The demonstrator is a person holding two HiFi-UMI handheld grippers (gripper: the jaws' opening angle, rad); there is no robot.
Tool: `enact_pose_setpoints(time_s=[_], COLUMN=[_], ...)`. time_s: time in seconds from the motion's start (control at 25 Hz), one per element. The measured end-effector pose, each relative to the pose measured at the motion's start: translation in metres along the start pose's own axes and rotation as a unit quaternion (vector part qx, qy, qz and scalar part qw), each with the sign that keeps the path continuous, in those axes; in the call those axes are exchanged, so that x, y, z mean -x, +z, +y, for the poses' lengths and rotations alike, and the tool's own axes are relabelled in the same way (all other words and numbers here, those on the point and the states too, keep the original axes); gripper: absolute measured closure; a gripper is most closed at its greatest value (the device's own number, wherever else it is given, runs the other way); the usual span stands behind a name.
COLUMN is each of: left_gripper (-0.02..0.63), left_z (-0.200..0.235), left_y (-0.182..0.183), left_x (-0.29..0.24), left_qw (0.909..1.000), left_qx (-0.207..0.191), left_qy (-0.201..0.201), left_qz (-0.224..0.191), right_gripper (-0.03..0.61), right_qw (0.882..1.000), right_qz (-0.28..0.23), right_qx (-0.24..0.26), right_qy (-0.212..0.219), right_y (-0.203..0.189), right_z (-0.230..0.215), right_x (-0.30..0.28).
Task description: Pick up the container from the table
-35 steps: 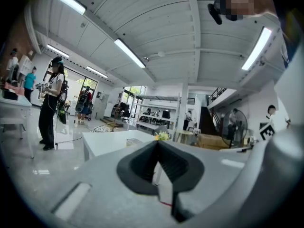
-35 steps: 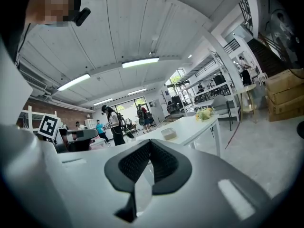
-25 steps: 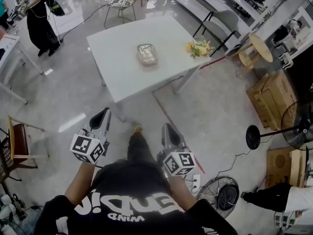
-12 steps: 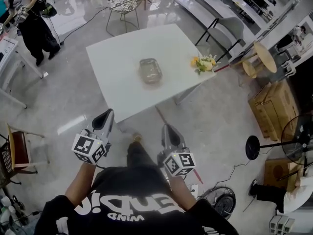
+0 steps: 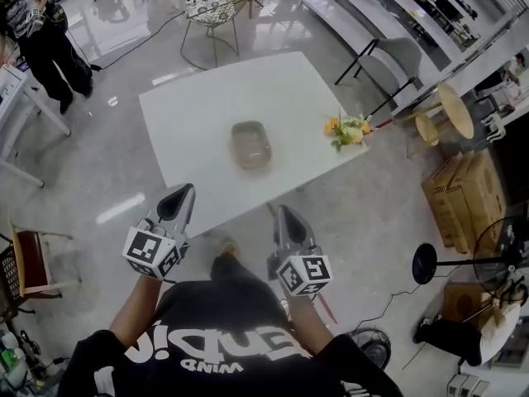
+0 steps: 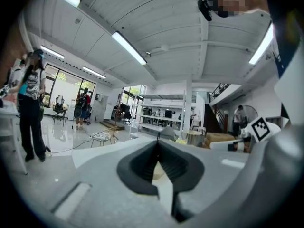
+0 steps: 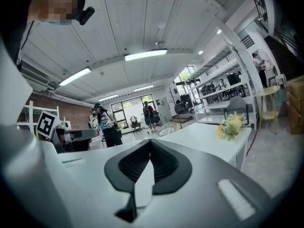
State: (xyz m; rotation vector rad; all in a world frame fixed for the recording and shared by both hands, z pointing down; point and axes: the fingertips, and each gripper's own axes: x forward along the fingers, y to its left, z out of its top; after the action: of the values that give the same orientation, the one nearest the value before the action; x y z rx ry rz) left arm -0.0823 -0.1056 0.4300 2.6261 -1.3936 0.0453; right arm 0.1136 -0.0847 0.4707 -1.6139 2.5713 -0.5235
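The container [image 5: 251,145], a shallow greyish rectangular tray, lies near the middle of the white table [image 5: 190,114]. In the head view my left gripper [image 5: 180,191] and right gripper [image 5: 285,212] are held side by side over the floor, just short of the table's near edge. Both point toward the table, well apart from the container. In the left gripper view the left gripper [image 6: 158,143] has its jaws shut with nothing held. The right gripper [image 7: 151,142] is likewise shut and empty in its own view, with the table [image 7: 204,137] stretching ahead of it.
A small bunch of yellow flowers [image 5: 347,129] sits at the table's right corner. A wire chair [image 5: 213,8] stands beyond the table and a person [image 5: 37,23] at the far left. Cardboard boxes [image 5: 463,180], a round stool [image 5: 453,106] and a fan [image 5: 430,261] fill the right side.
The table and container have come closer and lower in the head view as I walk toward them. Both grippers have advanced with me, still shut and empty.
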Motion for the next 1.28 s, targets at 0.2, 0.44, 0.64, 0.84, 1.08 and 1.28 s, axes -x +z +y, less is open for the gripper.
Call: enact_pose_setpoints(time_s=[0.2, 0.44, 0.64, 0.84, 1.08, 1.28], left_gripper=[0.612, 0.612, 0.612, 0.612, 0.612, 0.612], left_z=[0.012, 0.028, 0.041, 0.048, 0.055, 0.060], left_y=[0.007, 0.020, 0.031, 0.026, 0.016, 0.014], left_x=[-0.049, -0.081, -0.083, -0.092, -0.104, -0.114], left_qw=[0.9999, 0.9997, 0.9990, 0.9970, 0.9955, 0.9948], left_qx=[-0.011, -0.016, -0.009, -0.004, 0.001, 0.002], left_qy=[-0.003, -0.020, -0.044, -0.076, -0.092, -0.099], left_qz=[0.000, 0.001, 0.006, 0.014, 0.021, 0.026], right_gripper=[0.578, 0.578, 0.578, 0.519, 0.357, 0.305], right_qw=[1.000, 1.000, 0.999, 0.999, 0.999, 0.998], right_qz=[-0.012, -0.003, -0.012, -0.016, 0.000, 0.024], right_qx=[0.009, 0.015, 0.009, -0.001, -0.026, -0.042], right_qy=[-0.016, -0.018, -0.028, -0.031, -0.034, -0.033], right_y=[0.021, 0.027, 0.039, 0.038, 0.024, 0.010], right_z=[-0.039, -0.042, -0.029, -0.024, -0.035, -0.052], right_x=[-0.034, -0.071, -0.089, -0.104, -0.123, -0.150])
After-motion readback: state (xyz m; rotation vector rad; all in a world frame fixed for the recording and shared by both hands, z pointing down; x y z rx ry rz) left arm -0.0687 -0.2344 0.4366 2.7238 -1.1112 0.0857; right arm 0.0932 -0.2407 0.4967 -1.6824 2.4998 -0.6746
